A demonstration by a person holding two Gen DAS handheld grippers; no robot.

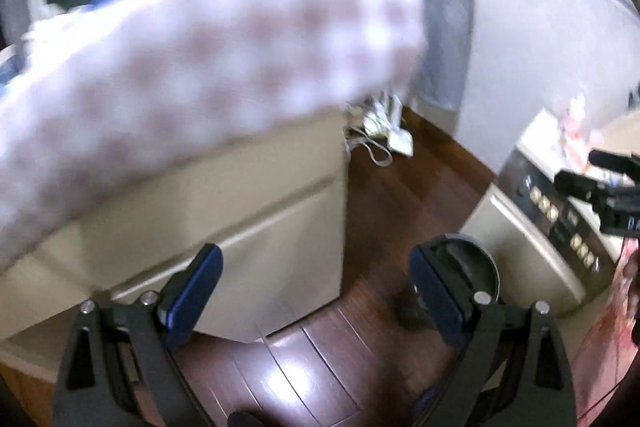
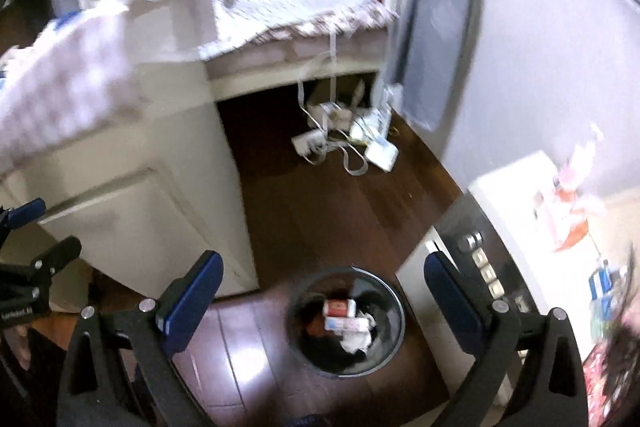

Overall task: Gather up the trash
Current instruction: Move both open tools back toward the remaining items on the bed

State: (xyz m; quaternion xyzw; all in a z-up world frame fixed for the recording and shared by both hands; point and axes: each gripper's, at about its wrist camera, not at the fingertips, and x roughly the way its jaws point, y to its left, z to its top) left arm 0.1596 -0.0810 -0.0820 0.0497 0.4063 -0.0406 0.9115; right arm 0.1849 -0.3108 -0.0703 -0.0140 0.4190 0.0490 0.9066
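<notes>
We hold both hand-held grippers above a dark wooden floor [image 2: 320, 211]. Our right hand-held gripper [image 2: 320, 301] has its blue-padded fingers [image 2: 192, 301] spread wide with nothing between them, and it looks straight down on a round black trash bin [image 2: 394, 323] standing on the floor just left of a white appliance [image 2: 516, 187] with a dark button panel. Inside the bin lie a red and white package [image 2: 340, 308], a longer white wrapper [image 2: 347, 323] touching it, and crumpled white paper [image 2: 356, 341] on the near side.

Our left hand-held gripper [image 1: 316, 293] is also spread, its fingers empty. In its view the bin [image 1: 478, 261] sits partly hidden behind the right finger [image 1: 434, 291]. A blurred white checked cloth [image 1: 200, 75] crosses the upper left of that view; we cannot tell what carries it. Below it stands a cream cabinet [image 1: 240, 227].

Farther off, white cords and chargers [image 2: 352, 131] lie tangled on the floor beneath a surface draped with striped cloth [image 2: 296, 3]. On top of the appliance, at the right, sits a heap of pink and white plastic [image 2: 568, 203], too blurred to name further.
</notes>
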